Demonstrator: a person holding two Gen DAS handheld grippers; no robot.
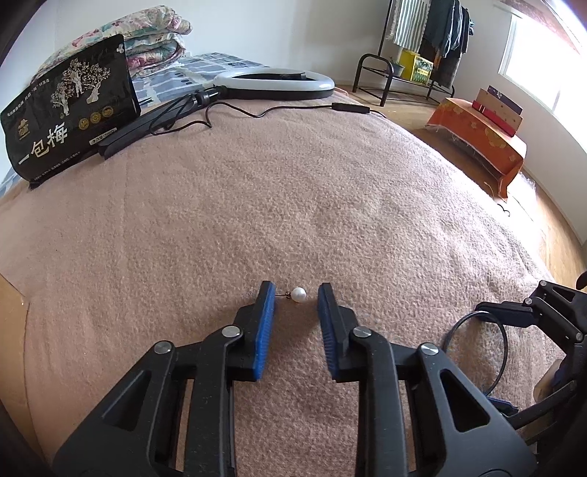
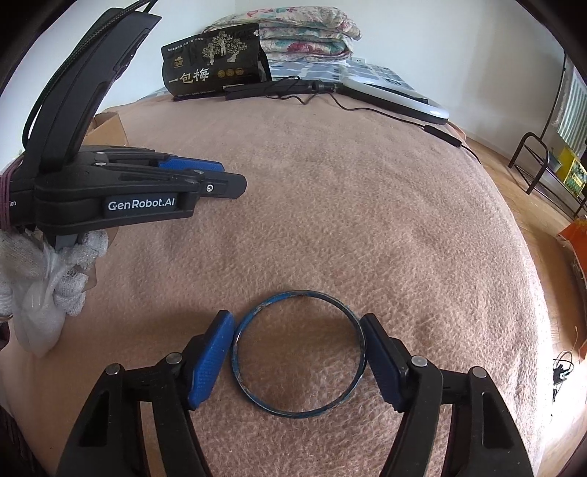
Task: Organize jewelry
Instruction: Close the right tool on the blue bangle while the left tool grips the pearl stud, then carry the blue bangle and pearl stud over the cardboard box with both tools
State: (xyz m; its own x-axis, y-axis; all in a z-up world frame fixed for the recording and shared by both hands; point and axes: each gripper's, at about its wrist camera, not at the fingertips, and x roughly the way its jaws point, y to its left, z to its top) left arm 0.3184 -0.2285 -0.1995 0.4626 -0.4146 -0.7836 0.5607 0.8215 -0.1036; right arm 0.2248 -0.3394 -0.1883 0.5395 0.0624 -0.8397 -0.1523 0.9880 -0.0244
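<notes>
A white pearl earring (image 1: 298,294) with a thin post lies on the pink blanket (image 1: 256,205) between the tips of my left gripper (image 1: 296,293). The jaws are open; the post tip is at or near the left pad, the right pad is clear of the pearl. A blue bangle (image 2: 299,354) lies flat on the blanket between the pads of my right gripper (image 2: 299,330); both pads touch or nearly touch its rim. The bangle also shows in the left wrist view (image 1: 477,352). The left gripper shows from the side in the right wrist view (image 2: 205,176).
At the far end of the bed lie a black snack bag (image 1: 69,106), a ring light (image 1: 273,82) with its stand and cable, and folded quilts (image 1: 146,33). A clothes rack (image 1: 414,47) and an orange-covered bench (image 1: 477,135) stand on the wooden floor to the right.
</notes>
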